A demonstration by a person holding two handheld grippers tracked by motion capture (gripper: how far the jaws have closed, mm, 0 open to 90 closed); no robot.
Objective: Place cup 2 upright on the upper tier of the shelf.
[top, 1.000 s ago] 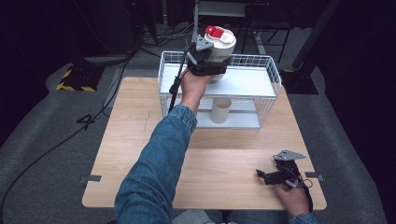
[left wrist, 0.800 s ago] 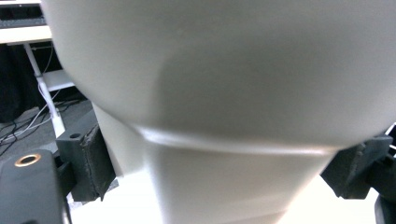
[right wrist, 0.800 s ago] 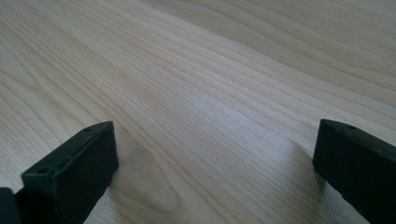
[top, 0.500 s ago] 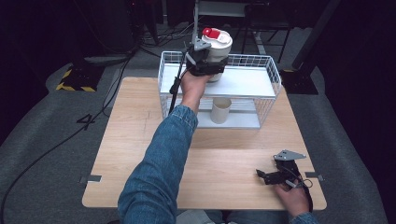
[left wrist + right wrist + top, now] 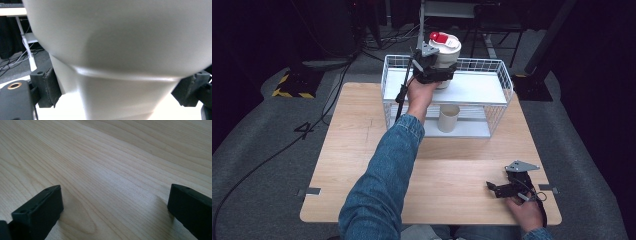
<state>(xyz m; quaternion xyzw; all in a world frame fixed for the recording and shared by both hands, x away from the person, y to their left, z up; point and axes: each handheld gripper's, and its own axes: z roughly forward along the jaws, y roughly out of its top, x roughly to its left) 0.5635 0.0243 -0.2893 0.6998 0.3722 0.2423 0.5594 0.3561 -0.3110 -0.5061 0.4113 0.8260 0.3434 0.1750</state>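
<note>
Still risky: left hand-held gripper (image 5: 438, 70) clamped on cup (image 5: 445, 52) above rack (image 5: 497, 90); could slip, tip. Right hand-held gripper (image 5: 502, 187) apart on counter (image 5: 362, 150).

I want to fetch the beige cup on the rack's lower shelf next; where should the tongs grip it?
Grip the beige cup across its mid wall, coming level from the rack's open front. It stands upright, and the shelf above blocks a reach from the top.

Wooden table (image 5: 362, 150), white wire shelf rack (image 5: 499, 85) on it, right hand-held gripper (image 5: 494, 189) resting near front edge
</note>
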